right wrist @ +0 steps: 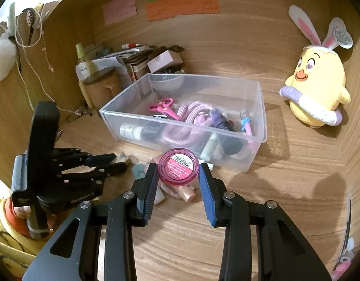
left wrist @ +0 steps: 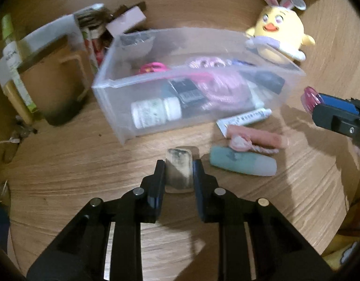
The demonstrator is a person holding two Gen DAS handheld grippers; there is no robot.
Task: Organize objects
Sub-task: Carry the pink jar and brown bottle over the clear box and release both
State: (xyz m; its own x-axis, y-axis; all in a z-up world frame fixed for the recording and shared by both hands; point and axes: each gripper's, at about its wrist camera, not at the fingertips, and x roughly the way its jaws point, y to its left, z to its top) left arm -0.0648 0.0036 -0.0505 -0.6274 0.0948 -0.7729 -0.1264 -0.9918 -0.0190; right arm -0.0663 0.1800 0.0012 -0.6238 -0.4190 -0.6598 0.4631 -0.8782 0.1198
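Open top of clear bin [right wrist: 254,107] reachable from above, tubes [left wrist: 243,161] crowd its front wall — bare wood desk [right wrist: 296,164] rightward, plush chick [right wrist: 318,93] beyond

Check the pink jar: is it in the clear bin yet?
Out. The pink jar is clamped between the right gripper fingers, in front of the clear bin.

The left hand-held gripper [left wrist: 179,171], black with dark blue pads, reaches forward low over the wooden desk [left wrist: 63,164], its two fingers closed against the sides of a small pale rectangular block with grey smudges [left wrist: 179,169]. The right hand-held gripper [right wrist: 178,175] is held higher, nearer the desk's right edge, its blue-padded fingers pressed on either side of a round pink plastic jar with a barcode label [right wrist: 178,169], lifted above the surface.
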